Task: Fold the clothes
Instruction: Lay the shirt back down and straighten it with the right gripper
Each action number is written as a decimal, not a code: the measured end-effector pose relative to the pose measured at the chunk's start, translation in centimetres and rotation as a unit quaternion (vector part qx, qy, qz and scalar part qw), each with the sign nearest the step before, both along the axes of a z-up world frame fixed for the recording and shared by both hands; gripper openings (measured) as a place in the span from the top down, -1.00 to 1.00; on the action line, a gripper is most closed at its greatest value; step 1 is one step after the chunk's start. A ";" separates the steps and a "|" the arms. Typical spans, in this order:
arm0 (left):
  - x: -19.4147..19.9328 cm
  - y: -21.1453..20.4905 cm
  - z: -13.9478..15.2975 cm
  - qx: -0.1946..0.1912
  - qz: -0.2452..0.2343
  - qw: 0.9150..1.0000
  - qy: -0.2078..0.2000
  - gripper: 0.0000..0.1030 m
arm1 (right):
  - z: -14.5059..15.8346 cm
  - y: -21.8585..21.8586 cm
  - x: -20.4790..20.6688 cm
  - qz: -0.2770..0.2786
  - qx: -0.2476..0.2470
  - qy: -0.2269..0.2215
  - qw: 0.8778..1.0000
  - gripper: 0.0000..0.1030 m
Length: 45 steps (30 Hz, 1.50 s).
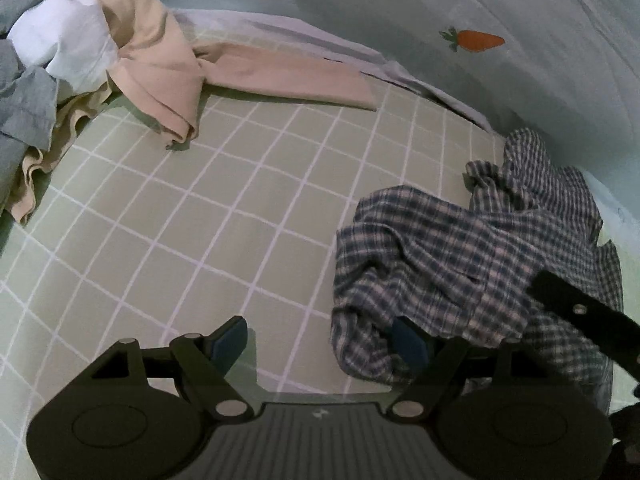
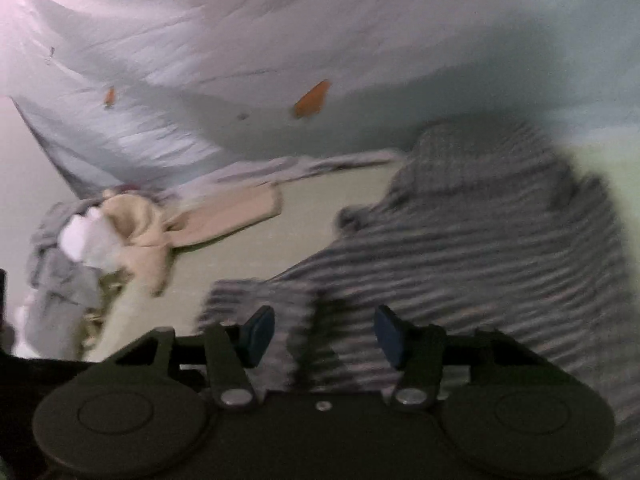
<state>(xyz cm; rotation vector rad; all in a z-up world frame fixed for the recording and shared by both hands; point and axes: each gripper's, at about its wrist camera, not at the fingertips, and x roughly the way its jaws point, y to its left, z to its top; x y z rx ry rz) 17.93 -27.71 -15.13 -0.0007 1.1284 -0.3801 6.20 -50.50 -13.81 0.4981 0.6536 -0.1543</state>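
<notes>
A pale green bed sheet (image 1: 192, 216) with a white grid covers most of the scene, and a grey-blue quilt (image 1: 500, 92) with a carrot print (image 1: 476, 40) lies bunched along its far edge. On the right of the sheet lies the crumpled blue plaid shirt (image 1: 472, 256). A pile of clothes (image 1: 72, 64), pink, white and grey, sits at the far left. The left gripper (image 1: 320, 340) stands wide open above the sheet, its right finger (image 1: 408, 340) at the shirt's near edge, gripping nothing. The right gripper (image 2: 324, 336), in a blurred view, is partly open over the shirt (image 2: 472, 240), with a fold of plaid between its fingers; whether the pads press it cannot be told.
</notes>
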 end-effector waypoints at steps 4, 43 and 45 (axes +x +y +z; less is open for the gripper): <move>-0.4 0.0 0.1 0.003 -0.002 1.000 0.002 -0.56 | -1.0 0.9 1.4 0.013 0.020 0.012 1.000 0.05; -24.7 2.6 1.8 0.037 -0.135 0.990 0.025 -0.56 | 0.6 4.9 -32.7 -0.220 0.135 0.030 0.966 0.96; -25.1 2.6 1.7 0.040 -0.141 0.989 0.026 -0.56 | 0.5 5.3 -33.0 -0.213 0.129 0.044 0.967 0.95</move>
